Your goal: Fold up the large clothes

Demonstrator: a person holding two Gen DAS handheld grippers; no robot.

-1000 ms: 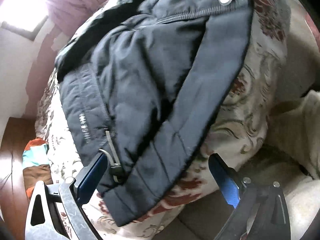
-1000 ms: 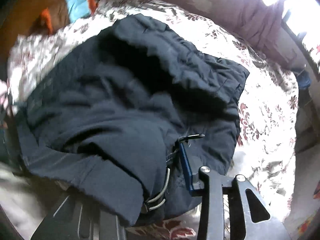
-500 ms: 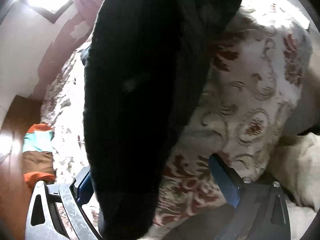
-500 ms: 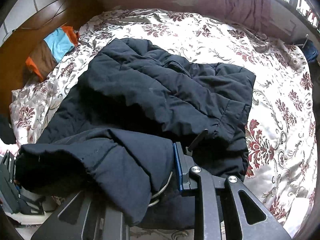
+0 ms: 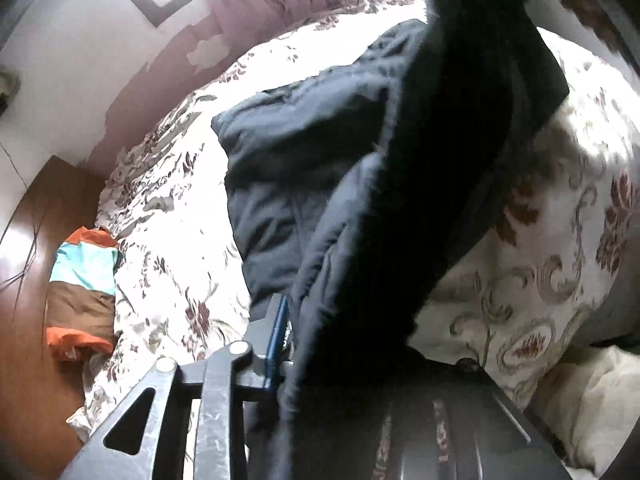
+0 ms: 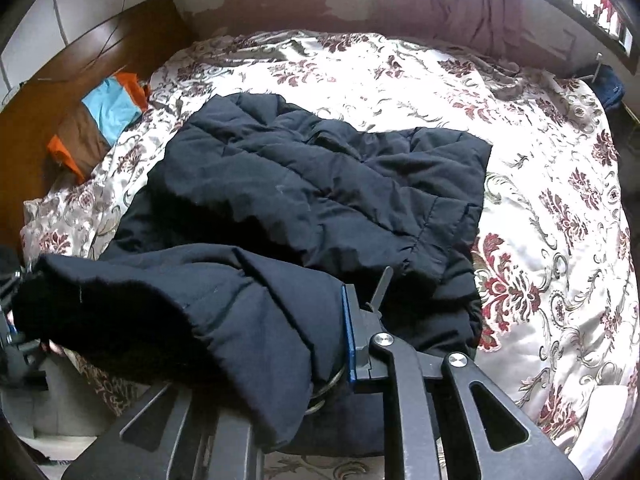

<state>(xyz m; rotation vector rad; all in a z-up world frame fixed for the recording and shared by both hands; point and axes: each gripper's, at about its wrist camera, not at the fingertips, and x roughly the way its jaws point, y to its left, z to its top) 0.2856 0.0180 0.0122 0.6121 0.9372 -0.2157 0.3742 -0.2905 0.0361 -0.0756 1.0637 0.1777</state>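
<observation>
A dark navy padded jacket [image 6: 320, 184] lies spread on the flowered bedspread [image 6: 400, 72]. Its near edge is lifted into a fold that runs from one gripper to the other. My right gripper [image 6: 320, 332] has its jaws closing, and the blue pad presses on that raised edge beside a metal ring. In the left wrist view the jacket [image 5: 280, 168] hangs dark across the middle. The jaws of my left gripper [image 5: 320, 340] are closing with the fabric pinched against the blue pad. The opposite finger of each gripper is hidden under cloth.
A folded orange, turquoise and brown cloth [image 6: 104, 120] lies against the wooden headboard [image 6: 100, 52] at the far left of the bed. A purple curtain [image 6: 460, 4] hangs below the window at the back. A cream blanket [image 5: 580, 400] sits off the bed's near corner.
My left gripper, wide open around the jacket's hem before, has closed on the fabric and risen with it. My right gripper has drawn back with the edge, so more of the bed shows.
</observation>
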